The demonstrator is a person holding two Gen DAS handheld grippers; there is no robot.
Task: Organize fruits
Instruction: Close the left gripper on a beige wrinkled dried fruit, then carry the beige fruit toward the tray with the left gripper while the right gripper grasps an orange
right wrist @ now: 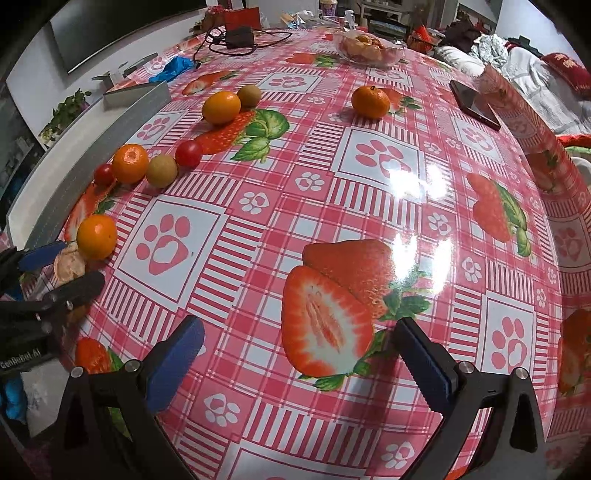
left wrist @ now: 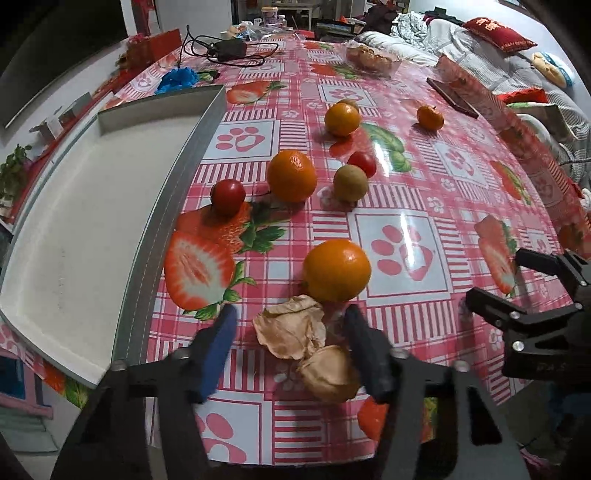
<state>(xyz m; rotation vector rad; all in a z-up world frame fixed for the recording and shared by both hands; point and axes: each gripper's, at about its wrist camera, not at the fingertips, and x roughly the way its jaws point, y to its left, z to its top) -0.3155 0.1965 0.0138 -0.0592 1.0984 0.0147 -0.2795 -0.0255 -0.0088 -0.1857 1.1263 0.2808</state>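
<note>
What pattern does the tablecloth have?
The tablecloth has a pink-red plaid with white paw prints and printed strawberries; the right wrist view shows it best.

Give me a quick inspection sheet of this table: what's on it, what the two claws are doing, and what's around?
Surface: table under a glossy strawberry-and-paw-print cloth.
Job's things: empty white tray at the left; oranges, small tomatoes and brownish round fruits loose on the cloth, nearest orange.
Clutter: dry tan peel; phone; clear dish of food; blue wad.
Grippers: left gripper straddles the peel, contact unclear; right gripper open over bare cloth.
Cables: black adapter with cord.
Surroundings: bedding and a red cushion beyond.
</note>
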